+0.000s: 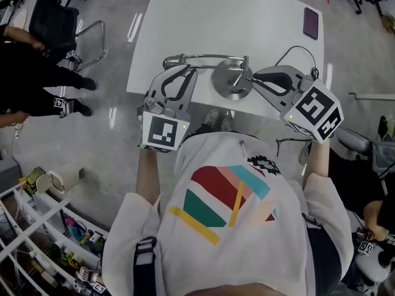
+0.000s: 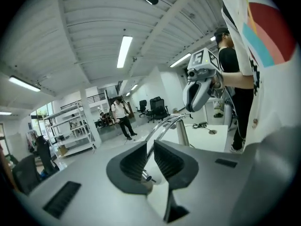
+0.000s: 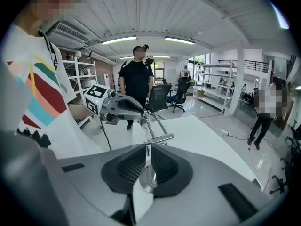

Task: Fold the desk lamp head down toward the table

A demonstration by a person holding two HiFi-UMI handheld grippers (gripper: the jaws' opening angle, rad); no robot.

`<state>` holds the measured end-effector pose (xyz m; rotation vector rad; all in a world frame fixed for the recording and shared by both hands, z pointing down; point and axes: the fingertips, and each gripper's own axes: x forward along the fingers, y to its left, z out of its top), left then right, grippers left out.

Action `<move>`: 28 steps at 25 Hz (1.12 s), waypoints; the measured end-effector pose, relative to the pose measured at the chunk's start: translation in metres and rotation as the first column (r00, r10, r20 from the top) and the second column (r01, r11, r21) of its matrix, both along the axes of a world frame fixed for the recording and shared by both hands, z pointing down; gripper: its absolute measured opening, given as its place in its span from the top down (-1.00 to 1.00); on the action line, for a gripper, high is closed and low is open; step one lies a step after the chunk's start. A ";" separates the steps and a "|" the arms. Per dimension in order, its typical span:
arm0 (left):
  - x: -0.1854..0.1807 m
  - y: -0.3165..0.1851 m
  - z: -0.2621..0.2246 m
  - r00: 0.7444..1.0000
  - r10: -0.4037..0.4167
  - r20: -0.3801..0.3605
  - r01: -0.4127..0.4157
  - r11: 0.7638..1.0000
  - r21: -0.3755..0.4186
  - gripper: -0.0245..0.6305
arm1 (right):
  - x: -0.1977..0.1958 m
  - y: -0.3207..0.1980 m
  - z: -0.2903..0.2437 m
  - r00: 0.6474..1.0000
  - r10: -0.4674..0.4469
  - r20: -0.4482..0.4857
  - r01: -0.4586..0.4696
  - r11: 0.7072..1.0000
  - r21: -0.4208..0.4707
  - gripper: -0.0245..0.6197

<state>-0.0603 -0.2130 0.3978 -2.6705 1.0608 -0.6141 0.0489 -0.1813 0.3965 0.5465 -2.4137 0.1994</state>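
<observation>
On white table (image 1: 203, 17), left gripper (image 1: 187, 73) and right gripper (image 1: 258, 79) clamp lamp (image 1: 229, 86).

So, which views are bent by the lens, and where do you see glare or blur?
Head view: even, soft light, with pale glare streaks on the floor and a very bright white table. Left gripper view: strong fisheye bending the ceiling beams, dark corners, an overexposed ceiling light. Right gripper view: same distortion; the desk lamp is sharp, the near jaws slightly soft.

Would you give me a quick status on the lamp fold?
Left claw shut on lamp arm. Right claw shut on lamp post. Purple item at far table corner, clear of lamp.
</observation>
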 end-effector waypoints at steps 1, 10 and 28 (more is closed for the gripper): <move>0.002 0.000 0.004 1.000 0.004 0.024 -0.003 1.000 -0.017 0.66 | -0.001 0.001 0.000 1.000 -0.007 0.001 0.007 1.000 -0.001 0.80; 0.011 0.004 0.017 0.972 0.105 0.210 -0.086 0.992 -0.094 0.69 | -0.011 0.004 0.004 0.999 -0.044 -0.006 0.044 0.999 -0.004 0.80; 0.026 0.002 0.064 0.921 0.207 0.329 -0.147 0.969 -0.197 0.70 | -0.016 0.000 0.004 0.999 -0.036 -0.018 0.036 0.999 -0.002 0.80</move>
